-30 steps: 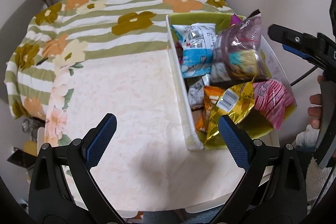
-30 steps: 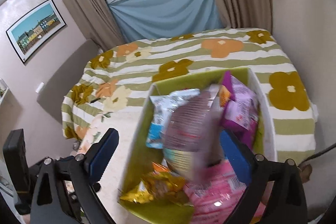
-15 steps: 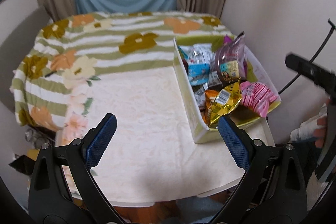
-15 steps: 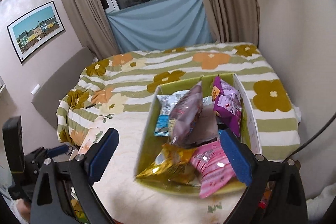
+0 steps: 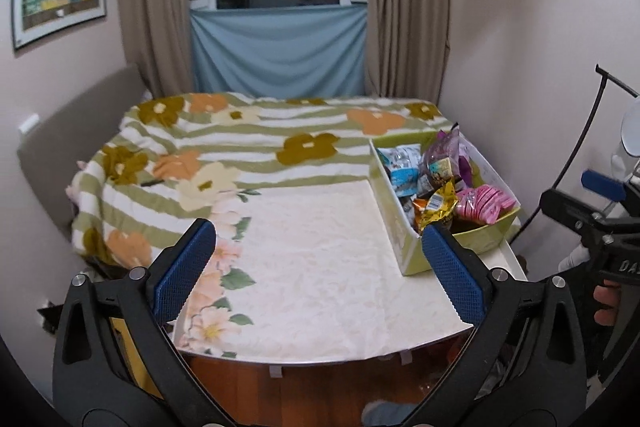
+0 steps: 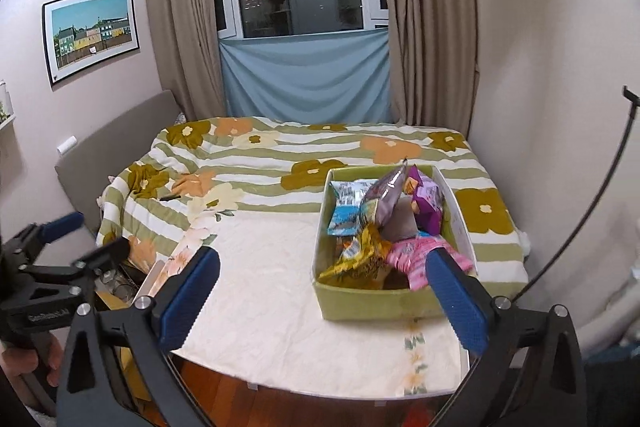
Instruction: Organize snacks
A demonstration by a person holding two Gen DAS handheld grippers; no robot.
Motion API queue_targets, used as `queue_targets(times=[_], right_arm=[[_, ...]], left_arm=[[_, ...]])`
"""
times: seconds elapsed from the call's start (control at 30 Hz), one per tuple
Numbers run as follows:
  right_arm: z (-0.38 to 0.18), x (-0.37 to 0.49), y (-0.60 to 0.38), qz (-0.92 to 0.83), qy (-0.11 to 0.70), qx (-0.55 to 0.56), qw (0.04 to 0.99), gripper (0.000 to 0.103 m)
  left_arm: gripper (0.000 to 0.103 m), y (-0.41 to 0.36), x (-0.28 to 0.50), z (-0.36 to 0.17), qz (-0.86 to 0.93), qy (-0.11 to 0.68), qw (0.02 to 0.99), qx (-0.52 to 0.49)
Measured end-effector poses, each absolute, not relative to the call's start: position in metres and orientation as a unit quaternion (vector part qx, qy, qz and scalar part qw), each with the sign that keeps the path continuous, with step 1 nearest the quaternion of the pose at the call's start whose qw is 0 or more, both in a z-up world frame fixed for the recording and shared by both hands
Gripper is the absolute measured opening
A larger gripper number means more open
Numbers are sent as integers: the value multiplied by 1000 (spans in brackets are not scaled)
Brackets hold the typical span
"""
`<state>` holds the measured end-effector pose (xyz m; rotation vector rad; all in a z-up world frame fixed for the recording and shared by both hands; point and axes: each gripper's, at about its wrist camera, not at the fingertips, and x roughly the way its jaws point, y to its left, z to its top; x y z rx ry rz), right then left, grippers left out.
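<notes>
A green and white box (image 5: 404,247) (image 6: 368,301) stands at the right end of the table and holds several snack packets: a pink one (image 5: 484,203) (image 6: 416,253), a gold one (image 5: 438,205) (image 6: 356,251), a blue and white one (image 5: 402,163) (image 6: 346,205) and purple ones (image 6: 428,201). My left gripper (image 5: 320,275) is open and empty, held back above the table's near edge. My right gripper (image 6: 322,301) is open and empty, held back in front of the box. Each gripper shows at the edge of the other's view.
The table carries a cream floral cloth (image 5: 312,251) in front and a green striped flower blanket (image 5: 224,147) behind. A wall runs close on the right, with a black cable (image 6: 592,207) along it. A grey bench (image 6: 108,143) stands on the left. Wooden floor shows below the table edge.
Both grippers have pulled back and up from the box, so it looks smaller and farther. The purple packet, blurred in motion a second ago, now rests in the box.
</notes>
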<state>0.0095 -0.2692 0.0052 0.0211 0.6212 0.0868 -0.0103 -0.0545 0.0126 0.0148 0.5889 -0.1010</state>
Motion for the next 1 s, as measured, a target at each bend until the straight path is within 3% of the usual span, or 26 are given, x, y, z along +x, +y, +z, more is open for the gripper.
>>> queue_targets(times=[0.33,1.0], right_arm=[[-10,-17,-261,6,317,15,948,102],[-8,-17,-271,-10,314,15,949,102]], left_arm=[[102,-44,-44,14,-33,279,960,11],[102,-59,-34,12,-47,281,958,16]])
